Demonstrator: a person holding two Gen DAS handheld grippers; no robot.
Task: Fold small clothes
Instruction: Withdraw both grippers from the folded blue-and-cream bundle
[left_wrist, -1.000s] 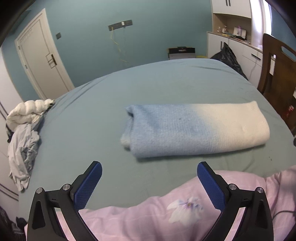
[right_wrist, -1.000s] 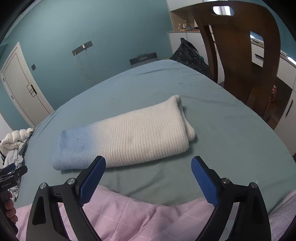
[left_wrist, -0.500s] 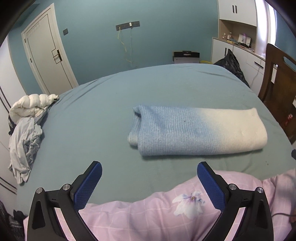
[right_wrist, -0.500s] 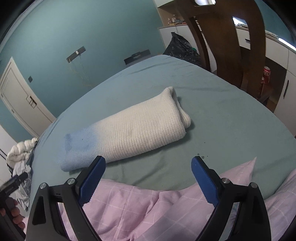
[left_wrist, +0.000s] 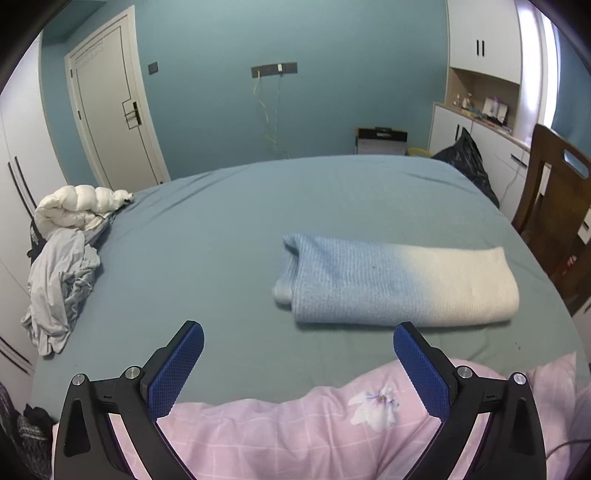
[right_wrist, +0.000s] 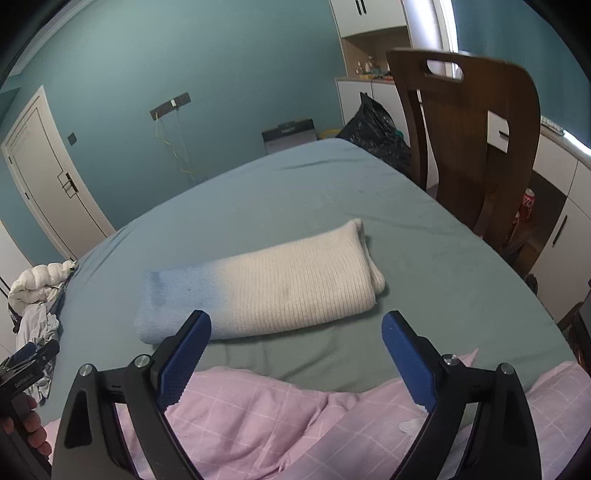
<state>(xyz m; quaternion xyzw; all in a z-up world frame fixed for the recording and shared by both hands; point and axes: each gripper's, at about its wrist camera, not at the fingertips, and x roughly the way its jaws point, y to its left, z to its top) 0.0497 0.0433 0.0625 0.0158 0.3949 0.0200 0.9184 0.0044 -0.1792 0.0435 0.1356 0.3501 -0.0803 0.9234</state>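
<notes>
A knit garment, light blue fading to cream, lies folded into a long bundle (left_wrist: 399, 284) on the teal bed sheet (left_wrist: 221, 240); it also shows in the right wrist view (right_wrist: 266, 288). My left gripper (left_wrist: 297, 341) is open and empty, held above the near edge of the bed, short of the bundle. My right gripper (right_wrist: 295, 328) is open and empty, hovering just in front of the bundle. The left gripper shows at the left edge of the right wrist view (right_wrist: 26, 363).
A pink checked quilt (left_wrist: 332, 435) covers the near edge of the bed. A heap of grey and white clothes (left_wrist: 62, 266) lies at the bed's left side. A wooden chair (right_wrist: 469, 147) and a black bag (right_wrist: 373, 129) stand on the right, with white cabinets behind.
Both grippers have pulled back and risen slightly, so the views tilt up and the folded bundle sits lower and farther off. The bundle has not moved. Both grippers stay open.
</notes>
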